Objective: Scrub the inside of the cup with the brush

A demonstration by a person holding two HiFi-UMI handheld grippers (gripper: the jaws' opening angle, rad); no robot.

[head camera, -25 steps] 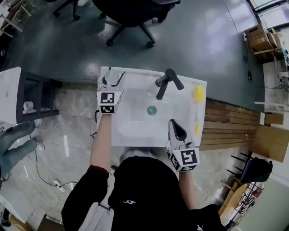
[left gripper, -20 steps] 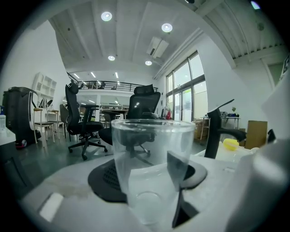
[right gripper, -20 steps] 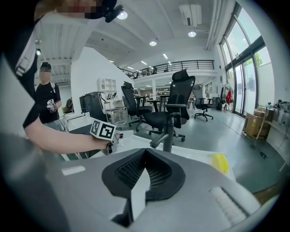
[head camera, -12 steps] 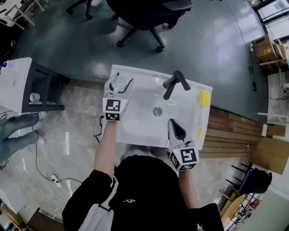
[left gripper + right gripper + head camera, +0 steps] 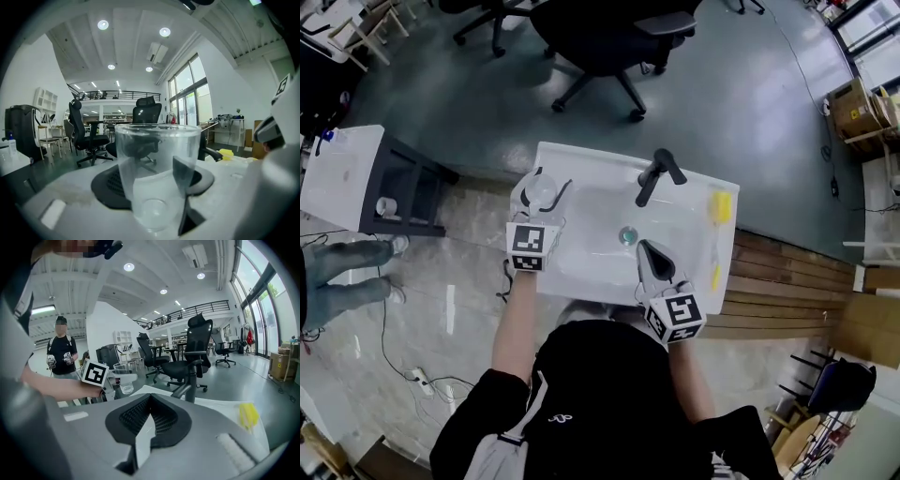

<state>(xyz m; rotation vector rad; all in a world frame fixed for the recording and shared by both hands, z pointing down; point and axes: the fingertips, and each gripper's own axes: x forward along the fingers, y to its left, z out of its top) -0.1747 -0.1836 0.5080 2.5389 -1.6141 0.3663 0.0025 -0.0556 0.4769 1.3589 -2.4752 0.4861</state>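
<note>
With the cup (image 5: 157, 173) clamped in the left gripper (image 5: 542, 199) at the sink's (image 5: 581, 156) left edge, the empty, closed right gripper (image 5: 649, 255) must now fetch the brush (image 5: 718, 206)

Bright, even lt; fisheye-warped edges

Right gripper (image 5: 150, 401): jaws pressed together, nothing between. Just past them, dark faucet (image 5: 186, 391) on white sink (image 5: 211, 404). Left of faucet: left gripper (image 5: 119, 378) clamped on clear cup (image 5: 125, 387), held upright. Right of faucet: yellow object (image 5: 248, 416). Beyond faucet: office chairs (image 5: 197, 352).
</note>
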